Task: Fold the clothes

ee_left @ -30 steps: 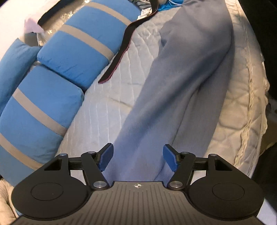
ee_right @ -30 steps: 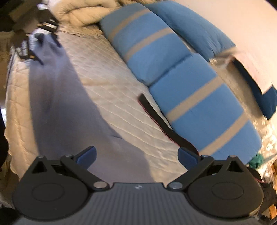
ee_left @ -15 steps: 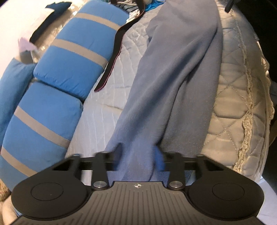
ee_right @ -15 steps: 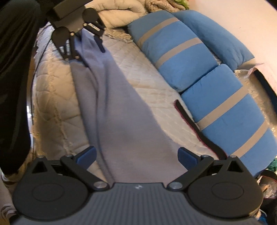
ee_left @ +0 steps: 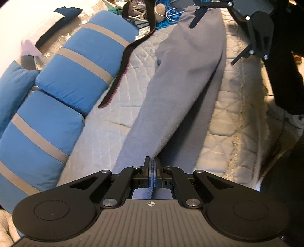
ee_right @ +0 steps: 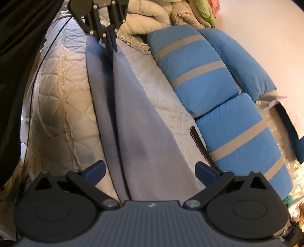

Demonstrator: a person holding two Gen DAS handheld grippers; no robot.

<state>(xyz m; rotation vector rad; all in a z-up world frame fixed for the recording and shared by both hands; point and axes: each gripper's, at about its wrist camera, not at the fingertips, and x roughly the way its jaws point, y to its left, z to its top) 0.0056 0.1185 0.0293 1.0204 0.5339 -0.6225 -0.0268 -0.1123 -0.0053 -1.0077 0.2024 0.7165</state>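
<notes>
A long grey fleece garment (ee_left: pixel 182 79) lies stretched along a quilted white bed (ee_left: pixel 133 98). My left gripper (ee_left: pixel 152 165) is shut on one end of it, pinching a fold between its pads. The garment also shows in the right wrist view (ee_right: pixel 136 136), running from my right gripper (ee_right: pixel 150 169) to the far end. My right gripper is open, its blue pads (ee_right: pixel 95 169) wide apart above the near end of the cloth. The left gripper shows there at the far end (ee_right: pixel 111 45). The right gripper shows at the top of the left wrist view (ee_left: pixel 209 11).
Blue pillows with grey stripes (ee_left: pixel 79 72) line the bed's far side, also in the right wrist view (ee_right: pixel 218 91). A dark strap (ee_left: pixel 121 72) lies beside them. Tangled cables and clutter (ee_left: pixel 163 15) sit past the bed end. A folded quilt (ee_right: pixel 148 17) is heaped behind.
My left gripper has closed on the garment's end and lifted it into a taut fold. My right gripper has swung over the opposite end, still open.
</notes>
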